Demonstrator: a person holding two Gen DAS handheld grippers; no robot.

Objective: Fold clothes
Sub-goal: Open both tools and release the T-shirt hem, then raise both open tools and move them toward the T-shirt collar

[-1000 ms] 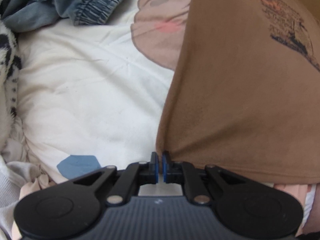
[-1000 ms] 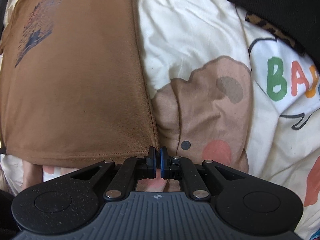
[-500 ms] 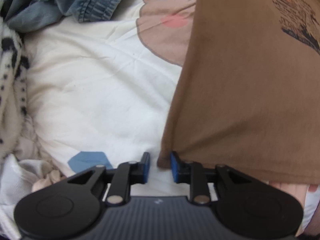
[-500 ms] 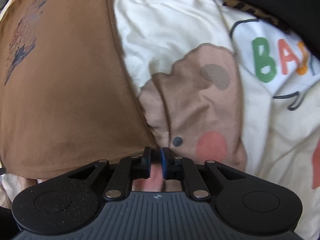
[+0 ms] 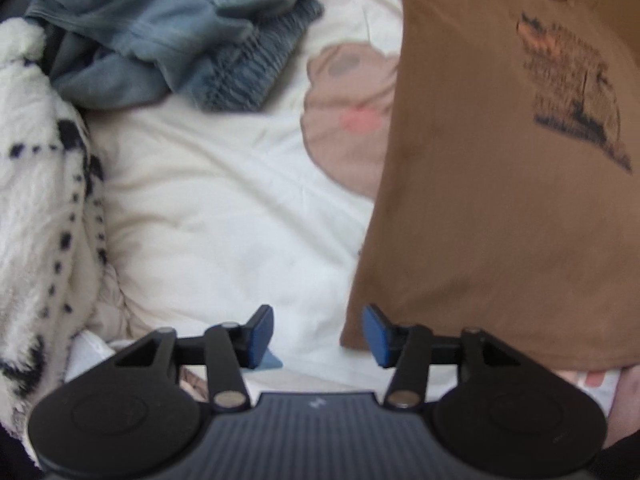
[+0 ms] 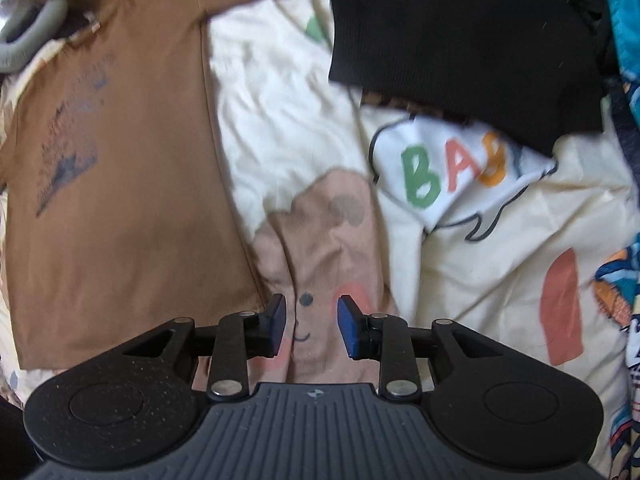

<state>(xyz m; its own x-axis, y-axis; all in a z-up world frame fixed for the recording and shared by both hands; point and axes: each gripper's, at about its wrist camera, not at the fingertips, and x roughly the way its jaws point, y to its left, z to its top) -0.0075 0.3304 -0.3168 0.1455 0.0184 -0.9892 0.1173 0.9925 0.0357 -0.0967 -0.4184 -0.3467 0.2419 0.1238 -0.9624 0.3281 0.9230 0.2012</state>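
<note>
Brown T-shirt (image 5: 500, 208) lies flat on the bed sheet (image 5: 224, 208). Left hand-held gripper (image 5: 318, 334) and right hand-held gripper (image 6: 311, 326) both spread apart, holding nothing.

T-shirt (image 5: 500, 208) flat on the bed (image 5: 224, 208); jeans (image 5: 172, 32) behind-left of it, sweater (image 6: 460, 28) behind-right.

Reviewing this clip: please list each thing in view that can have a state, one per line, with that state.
Left tool: open, holding nothing.
Right tool: open, holding nothing.
Brown T-shirt: spread flat on the bedsheet, print up, not yet folded.
Denim garment: crumpled in a heap.
Black garment: lying flat; whether folded is unclear.
Bedsheet: wrinkled.
</note>
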